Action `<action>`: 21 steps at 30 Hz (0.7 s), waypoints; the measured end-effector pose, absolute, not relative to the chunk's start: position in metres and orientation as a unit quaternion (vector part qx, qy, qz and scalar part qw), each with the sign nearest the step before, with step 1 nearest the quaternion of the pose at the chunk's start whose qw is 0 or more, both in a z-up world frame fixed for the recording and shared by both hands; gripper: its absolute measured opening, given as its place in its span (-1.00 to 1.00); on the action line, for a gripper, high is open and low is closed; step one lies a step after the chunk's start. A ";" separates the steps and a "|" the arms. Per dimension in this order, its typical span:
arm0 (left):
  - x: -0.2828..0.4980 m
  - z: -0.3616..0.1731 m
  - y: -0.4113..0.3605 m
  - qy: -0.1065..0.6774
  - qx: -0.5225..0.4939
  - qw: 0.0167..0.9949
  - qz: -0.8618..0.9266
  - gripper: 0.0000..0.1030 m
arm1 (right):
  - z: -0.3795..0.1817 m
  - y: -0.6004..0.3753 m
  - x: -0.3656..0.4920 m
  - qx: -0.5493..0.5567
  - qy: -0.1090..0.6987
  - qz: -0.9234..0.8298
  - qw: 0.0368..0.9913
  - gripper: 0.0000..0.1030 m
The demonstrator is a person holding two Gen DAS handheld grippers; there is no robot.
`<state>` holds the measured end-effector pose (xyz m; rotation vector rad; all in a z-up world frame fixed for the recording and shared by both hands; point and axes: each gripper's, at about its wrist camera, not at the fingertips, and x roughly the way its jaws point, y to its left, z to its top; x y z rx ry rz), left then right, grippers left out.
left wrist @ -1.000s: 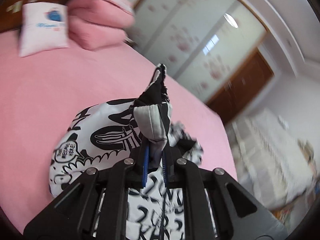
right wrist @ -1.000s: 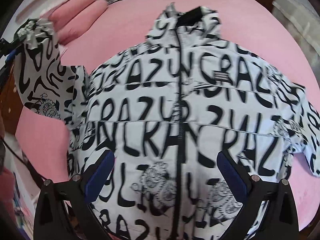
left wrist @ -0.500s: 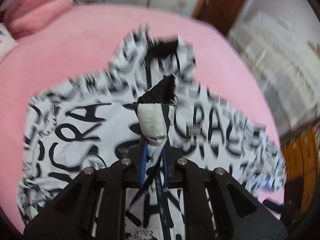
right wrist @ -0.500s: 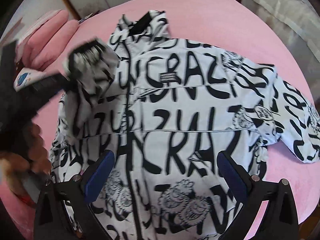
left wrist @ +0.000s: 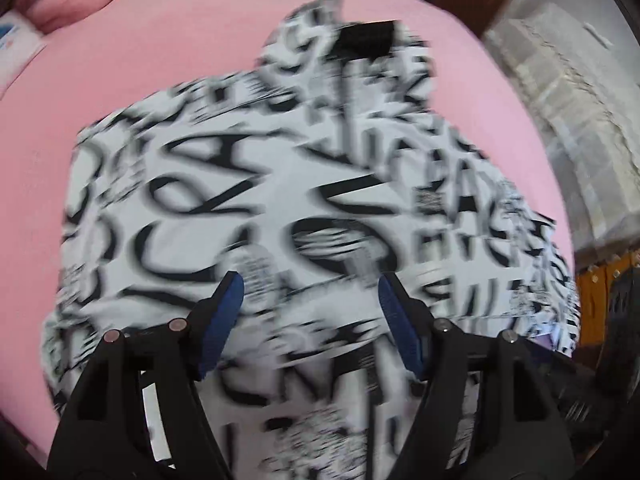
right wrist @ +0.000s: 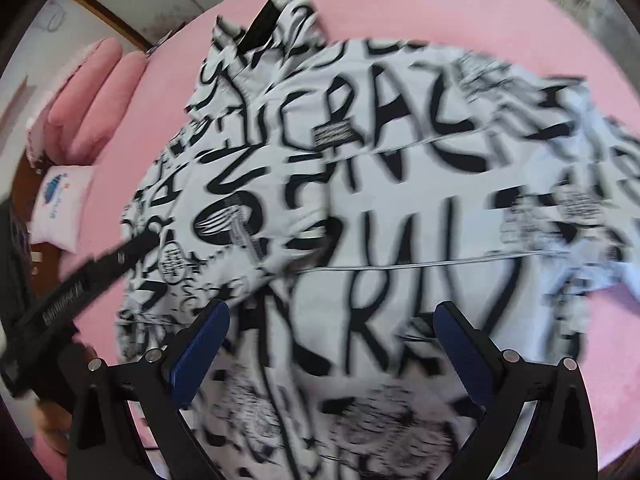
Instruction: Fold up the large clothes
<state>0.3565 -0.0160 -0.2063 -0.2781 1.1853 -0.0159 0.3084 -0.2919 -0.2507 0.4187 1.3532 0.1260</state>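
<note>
A white puffer jacket with black lettering [left wrist: 280, 200] lies front up on the pink bed [left wrist: 132, 52], its black collar tab [left wrist: 366, 38] at the far end. One sleeve lies folded across the jacket's chest [right wrist: 224, 216]. My left gripper [left wrist: 308, 300] is open and empty just above the jacket. It also shows in the right wrist view as a black arm [right wrist: 92, 276] at the left. My right gripper [right wrist: 332, 340] is open and empty above the jacket's lower front [right wrist: 380, 240]. The other sleeve [right wrist: 592, 208] spreads out to the right. Both views are motion-blurred.
Pink pillows [right wrist: 88, 92] and a small white cushion [right wrist: 60, 208] lie at the head of the bed. A white lace-covered piece of furniture [left wrist: 560, 92] and a wooden cabinet [left wrist: 600, 292] stand beside the bed at the right.
My left gripper carried the sleeve cuff over the jacket's chest, then opened and let it go. The right gripper stayed open and shifted over the jacket.
</note>
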 end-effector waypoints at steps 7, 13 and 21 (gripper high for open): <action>0.307 -0.230 0.086 0.584 -0.208 0.776 0.116 0.30 | -0.304 -0.277 0.346 0.269 0.650 0.030 0.710 0.58; 0.284 -0.247 0.154 0.571 -0.287 0.752 0.162 0.30 | -0.305 -0.259 0.376 0.225 0.642 0.028 0.732 -0.59; 0.288 -0.259 0.172 0.582 -0.288 0.739 0.180 0.30 | -0.265 -0.271 0.381 0.210 0.576 0.023 0.790 -0.87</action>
